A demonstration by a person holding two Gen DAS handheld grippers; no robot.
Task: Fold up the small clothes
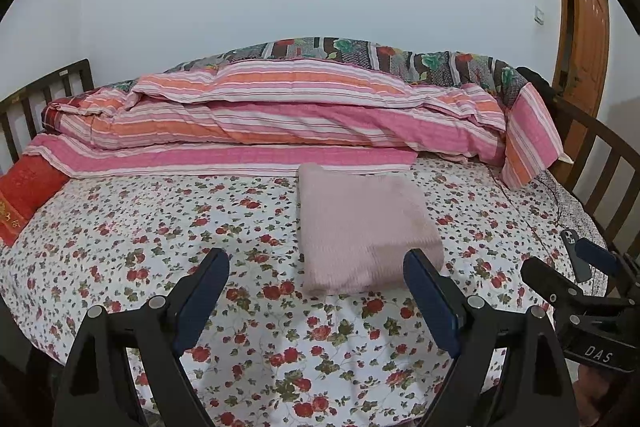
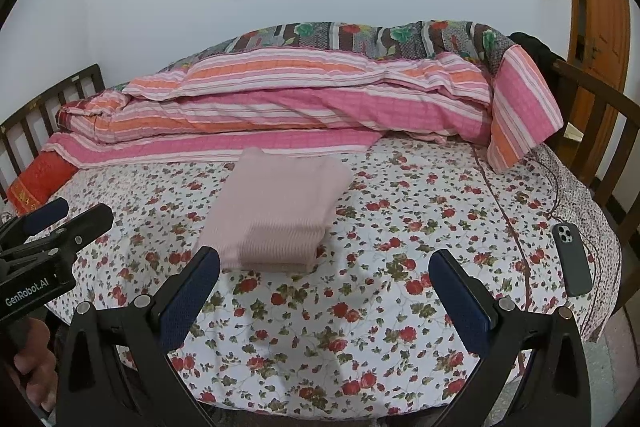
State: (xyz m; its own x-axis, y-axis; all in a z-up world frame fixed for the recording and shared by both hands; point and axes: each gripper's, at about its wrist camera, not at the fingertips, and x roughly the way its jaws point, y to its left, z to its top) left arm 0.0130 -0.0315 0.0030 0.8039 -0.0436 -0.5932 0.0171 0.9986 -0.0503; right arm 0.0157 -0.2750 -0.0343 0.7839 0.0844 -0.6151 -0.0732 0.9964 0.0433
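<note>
**Pink garment folded on bed, both grippers open and clear**

Readable text: "DAS" on the body of the right gripper as seen from the left wrist view; "GenRobot.AI" on the side of the left gripper as seen from the right wrist view. Gold markings on the red pillow (image 1: 24,195) at the left bed edge, not legible.

Folded pink garment (image 1: 362,231) lies flat on the floral bedsheet (image 1: 168,227), mid-bed, its far end touching the edge of the striped pink-orange quilt (image 1: 280,119). Rectangular stack, long axis running from the near edge of the bed toward the quilt; in the right wrist view it slants up to the right. Near end shows stacked layers.

Left gripper (image 1: 316,291): jaws spread wide, nothing between them, right finger overlapping the garment's near corner in view; contact can't be told.
Right gripper (image 2: 324,291): jaws wide apart, empty, garment just ahead to the left.

Dark phone (image 2: 571,259) lies camera-side up near the right bed edge, well apart from the garment. Wooden door (image 2: 600,19) at far right.
</note>
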